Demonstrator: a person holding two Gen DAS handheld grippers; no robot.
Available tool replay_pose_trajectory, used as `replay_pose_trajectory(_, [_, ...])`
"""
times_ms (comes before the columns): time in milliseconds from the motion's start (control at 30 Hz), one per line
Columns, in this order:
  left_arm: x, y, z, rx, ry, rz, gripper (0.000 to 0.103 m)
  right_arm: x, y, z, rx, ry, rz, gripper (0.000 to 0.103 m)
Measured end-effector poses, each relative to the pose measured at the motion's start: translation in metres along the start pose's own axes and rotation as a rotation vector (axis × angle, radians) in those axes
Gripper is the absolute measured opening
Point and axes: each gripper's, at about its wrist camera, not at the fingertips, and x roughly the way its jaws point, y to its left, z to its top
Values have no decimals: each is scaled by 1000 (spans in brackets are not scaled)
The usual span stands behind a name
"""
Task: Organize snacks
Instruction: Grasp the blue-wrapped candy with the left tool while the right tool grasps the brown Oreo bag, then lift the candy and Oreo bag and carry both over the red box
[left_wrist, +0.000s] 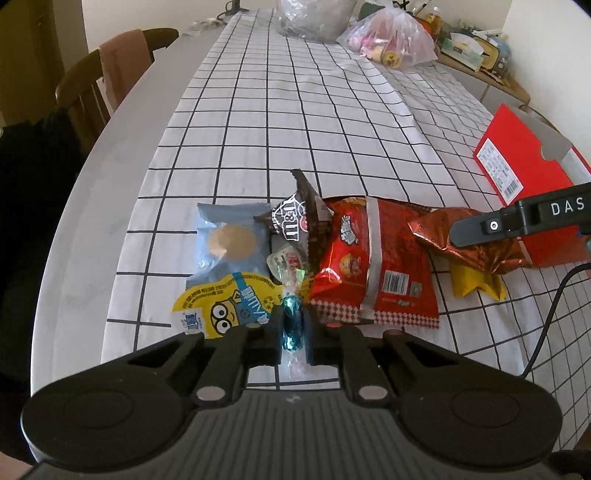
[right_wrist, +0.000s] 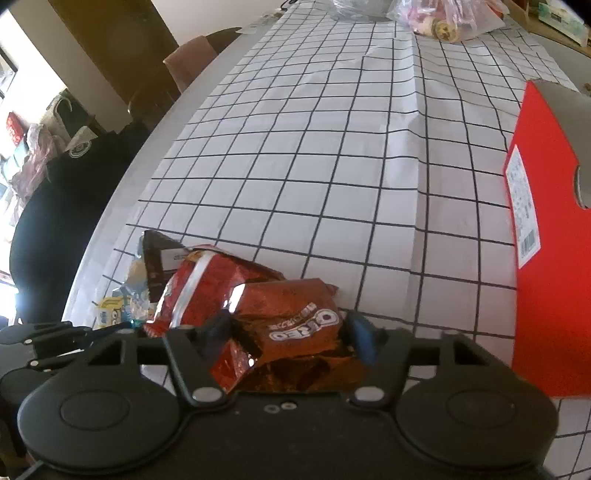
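Both tools busy: left hand-held gripper (left_wrist: 293, 325) pinches a teal wrapped candy (left_wrist: 291, 326), right hand-held gripper (right_wrist: 290, 332) squeezes the brown Oreo packet (right_wrist: 295, 325) on the tabletop (right_wrist: 332, 166).

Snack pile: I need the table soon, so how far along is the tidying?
Nothing looks put away yet. In hand: the left gripper is shut on a teal candy, and the right gripper has the Oreo packet between its fingers. Left: the red chip bag, blue cookie pack, yellow Minion pack and dark wrapper beside the red box.
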Motion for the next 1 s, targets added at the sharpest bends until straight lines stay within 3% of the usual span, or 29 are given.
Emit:
replay_pose_trajectory(233, [-5, 4, 2, -33, -4, 3, 11, -8, 0, -2, -3, -19, 9, 41])
replay_pose_trajectory(367, [-10, 5, 3, -47, -8, -5, 11, -15, 0, -7, -2, -27, -1, 37])
replay_pose_trajectory(1000, [-43, -10, 4, -43, -36, -49, 11, -77, 0, -35, 37, -159, -37, 27])
